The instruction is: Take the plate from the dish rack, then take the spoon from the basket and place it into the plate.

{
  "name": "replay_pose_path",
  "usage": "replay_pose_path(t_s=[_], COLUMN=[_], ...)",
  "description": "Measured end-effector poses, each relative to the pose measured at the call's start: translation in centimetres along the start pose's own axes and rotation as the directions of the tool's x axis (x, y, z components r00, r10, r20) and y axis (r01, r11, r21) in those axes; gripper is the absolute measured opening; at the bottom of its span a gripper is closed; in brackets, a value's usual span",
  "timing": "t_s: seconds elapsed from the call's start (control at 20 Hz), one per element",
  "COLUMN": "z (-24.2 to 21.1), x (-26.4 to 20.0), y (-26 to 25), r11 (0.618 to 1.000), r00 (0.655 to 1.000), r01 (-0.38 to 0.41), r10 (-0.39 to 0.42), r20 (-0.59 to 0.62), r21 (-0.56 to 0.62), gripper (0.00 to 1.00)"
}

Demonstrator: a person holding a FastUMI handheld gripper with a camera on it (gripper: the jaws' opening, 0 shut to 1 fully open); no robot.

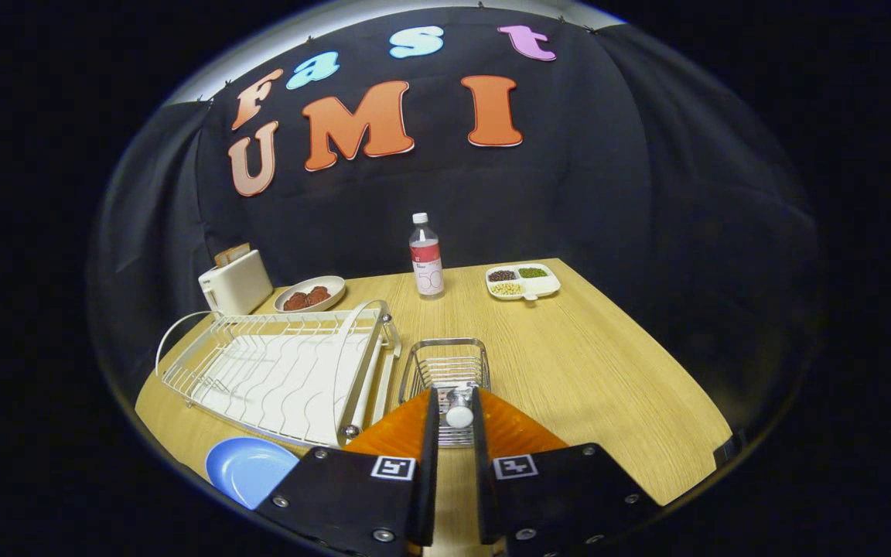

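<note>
I am finding no wording I can read; the bottle (426, 259) label is showing print too small to tell; my gripper (457, 418) is clamping the spoon (459, 415) above the basket (445, 361), both fingers pressing on it.

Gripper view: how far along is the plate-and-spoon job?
Done: the blue plate is out of the empty dish rack and lies on the table beside it.
In hand: the gripper has its fingers closed on the spoon at the wire basket; it looks gripped, though contact is hard to confirm.
Left: carry the spoon to the plate and release.
</note>
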State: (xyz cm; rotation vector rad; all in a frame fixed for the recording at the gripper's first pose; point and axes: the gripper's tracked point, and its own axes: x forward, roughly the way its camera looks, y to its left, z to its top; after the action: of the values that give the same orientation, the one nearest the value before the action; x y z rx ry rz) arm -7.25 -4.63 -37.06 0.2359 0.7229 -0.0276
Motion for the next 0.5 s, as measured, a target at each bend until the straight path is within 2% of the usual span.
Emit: replay_pose_path(t_s=[0.1, 0.25, 0.5], z=[0.5, 1.5, 4.1], x=[0.2, -0.4, -1.8], y=[-0.1, 0.2, -0.3], r11=[1.000, 1.000, 1.000], r00=[1.000, 1.000, 1.000], r01=[0.002, -0.018, 0.016], r10=[-0.002, 0.018, -0.016], r20=[0.006, 0.014, 0.025], r21=[0.007, 0.015, -0.009], gripper=[0.14, 0.13, 0.10])
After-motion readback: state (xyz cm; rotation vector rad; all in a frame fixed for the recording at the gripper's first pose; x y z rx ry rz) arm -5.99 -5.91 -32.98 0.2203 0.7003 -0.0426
